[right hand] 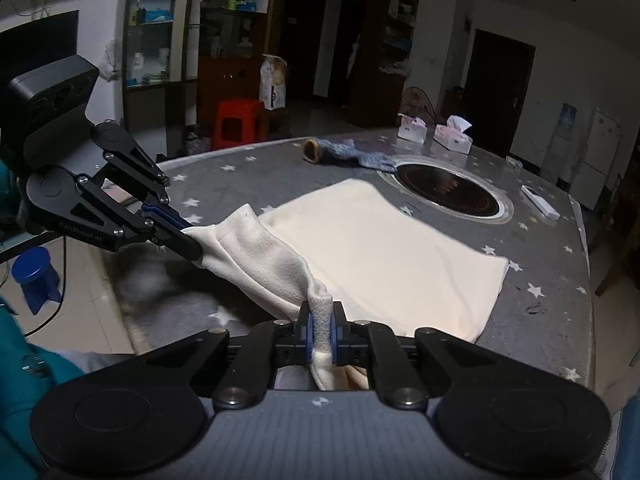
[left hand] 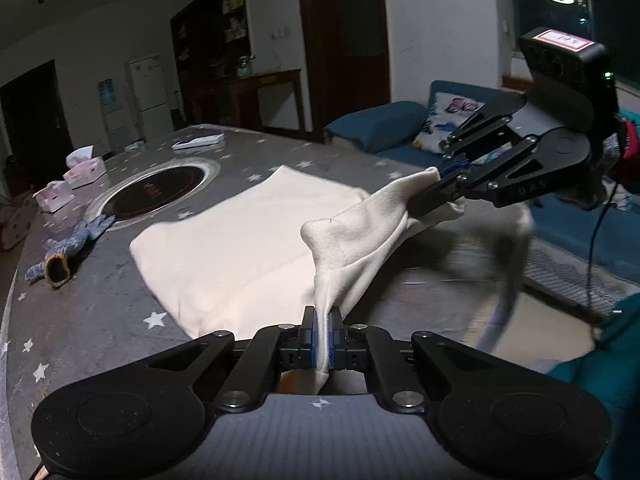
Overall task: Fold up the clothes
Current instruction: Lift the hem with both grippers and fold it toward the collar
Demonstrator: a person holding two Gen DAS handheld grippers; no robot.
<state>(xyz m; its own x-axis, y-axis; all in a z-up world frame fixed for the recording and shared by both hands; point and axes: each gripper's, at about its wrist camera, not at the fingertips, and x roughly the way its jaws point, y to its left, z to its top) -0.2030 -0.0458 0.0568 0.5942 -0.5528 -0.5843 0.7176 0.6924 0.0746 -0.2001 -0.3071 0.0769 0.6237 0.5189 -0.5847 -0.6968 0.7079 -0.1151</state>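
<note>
A cream fleece garment (left hand: 228, 248) lies folded flat on the grey star-patterned table (left hand: 100, 312); it also shows in the right wrist view (right hand: 384, 256). My left gripper (left hand: 325, 322) is shut on the garment's near edge and lifts it off the table. My right gripper (left hand: 434, 190) is shut on the same edge further right, also raised. In the right wrist view my right gripper (right hand: 322, 320) pinches the cloth, and my left gripper (right hand: 192, 246) holds the edge at the left. The cloth hangs taut between them.
A round black hotplate (left hand: 160, 192) is set in the table behind the garment. Knitted gloves (left hand: 68, 248) lie at the left. Tissue boxes (left hand: 86, 172) and a white remote (left hand: 198, 142) sit further back. A blue sofa (left hand: 400, 132) stands beyond the table's right edge.
</note>
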